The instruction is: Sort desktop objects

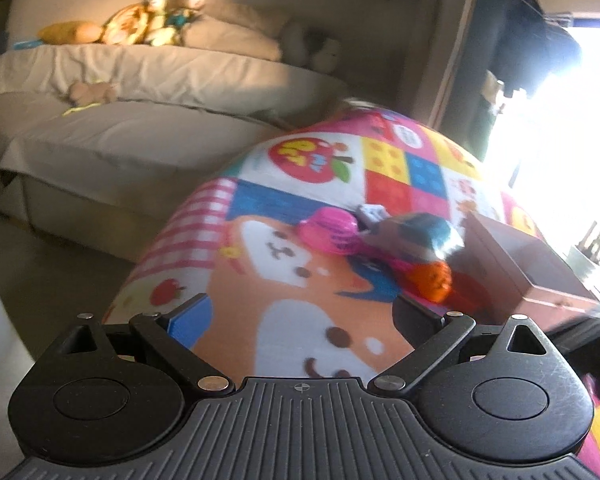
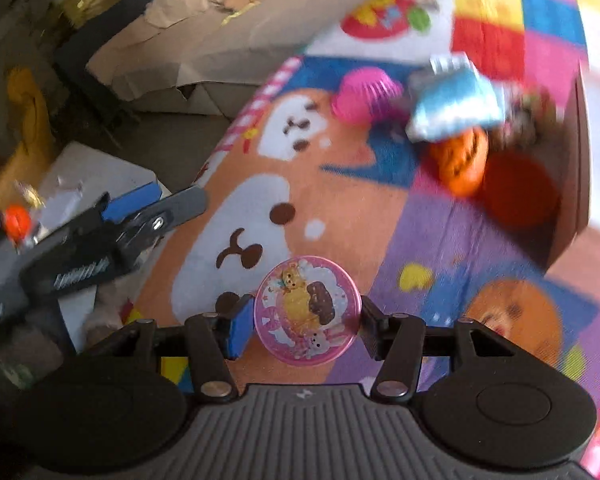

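Note:
My right gripper [image 2: 306, 320] is shut on a round pink disc with a cartoon picture [image 2: 307, 310], held above the colourful patterned table cover [image 2: 340, 216]. My left gripper [image 1: 300, 312] is open and empty above the near left part of the cover [image 1: 260, 280]; it also shows at the left of the right wrist view [image 2: 148, 212]. A pile lies ahead: a pink ribbed cup [image 1: 328, 230] [image 2: 366, 96], a blue-and-white packet [image 1: 428, 236] [image 2: 456, 104] and an orange pumpkin toy [image 1: 434, 278] [image 2: 460, 164].
A brown box [image 1: 520, 264] [image 2: 576, 160] stands right of the pile, with a red round thing [image 2: 520, 196] beside it. A beige sofa with plush toys [image 1: 140, 92] is behind the table. A white side surface [image 2: 96, 176] sits at the left.

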Motion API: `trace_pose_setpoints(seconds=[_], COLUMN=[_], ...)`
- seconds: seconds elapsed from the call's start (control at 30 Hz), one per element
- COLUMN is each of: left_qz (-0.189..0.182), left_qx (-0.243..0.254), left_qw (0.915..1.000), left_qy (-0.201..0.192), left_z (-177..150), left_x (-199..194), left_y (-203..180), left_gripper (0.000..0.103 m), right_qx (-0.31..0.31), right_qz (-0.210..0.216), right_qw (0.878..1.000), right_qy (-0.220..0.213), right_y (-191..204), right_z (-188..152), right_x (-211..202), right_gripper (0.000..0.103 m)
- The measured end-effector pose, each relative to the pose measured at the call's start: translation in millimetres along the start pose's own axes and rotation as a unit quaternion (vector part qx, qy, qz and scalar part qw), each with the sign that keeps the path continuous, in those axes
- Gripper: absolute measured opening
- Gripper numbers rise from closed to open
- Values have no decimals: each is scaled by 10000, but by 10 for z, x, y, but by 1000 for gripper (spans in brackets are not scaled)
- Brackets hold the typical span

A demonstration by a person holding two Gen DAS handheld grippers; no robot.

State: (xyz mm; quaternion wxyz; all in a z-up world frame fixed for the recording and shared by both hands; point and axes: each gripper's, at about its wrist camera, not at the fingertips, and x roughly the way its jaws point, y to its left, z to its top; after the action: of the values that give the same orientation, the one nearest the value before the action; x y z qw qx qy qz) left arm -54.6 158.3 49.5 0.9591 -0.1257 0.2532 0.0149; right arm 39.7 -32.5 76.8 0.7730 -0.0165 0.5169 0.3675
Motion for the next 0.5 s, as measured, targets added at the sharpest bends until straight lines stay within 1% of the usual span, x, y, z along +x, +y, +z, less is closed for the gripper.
trace_pose_setpoints(seconds=[0.1,0.17,0.2,0.23,0.27,0.3,0.37,0.4,0.43,0.5], left_qz=[-171,-348,-479,-680,-855,-1000,-1092,-1027,-924,-664], left_qx=[176,357,502,765,1038,1324,1789,1985,2108,2213], left_qw=[9997,9987,9975,9947,9907,9859,9774,9741,9722,9713], left_qy=[28,75,97,139,187,219,261,344,420,564], left_z=[-26,-50,-69,-100,-136,-184,-288,-333,-367,-415], left_x=[-36,-61,-74,-89,-92,-86,-21,53,126,280], left_y=[-71,-137,-188,-277,-381,-506,-765,-902,-1004,-1160], left_gripper=[100,101,102,102,103,103,103,102,102,102], right_qx=[87,80,55,9,-42,-76,-183,-264,-321,-385], right_qz=[-77,-51,-20,-17,-91,-248,-739,-1039,-1274,-1726], right_qw=[9998,9995,9990,9980,9959,9928,9823,9746,9685,9574], right_qy=[-155,-309,-441,-626,-901,-1170,-1710,-1965,-2115,-2283], right_y=[-92,-129,-146,-163,-196,-231,-309,-360,-407,-514], right_z=[-8,-21,-34,-49,-97,-144,-285,-393,-480,-668], right_x=[73,33,-33,-140,-273,-391,-636,-768,-865,-1048], right_gripper=[55,57,60,62,64,66,69,70,70,71])
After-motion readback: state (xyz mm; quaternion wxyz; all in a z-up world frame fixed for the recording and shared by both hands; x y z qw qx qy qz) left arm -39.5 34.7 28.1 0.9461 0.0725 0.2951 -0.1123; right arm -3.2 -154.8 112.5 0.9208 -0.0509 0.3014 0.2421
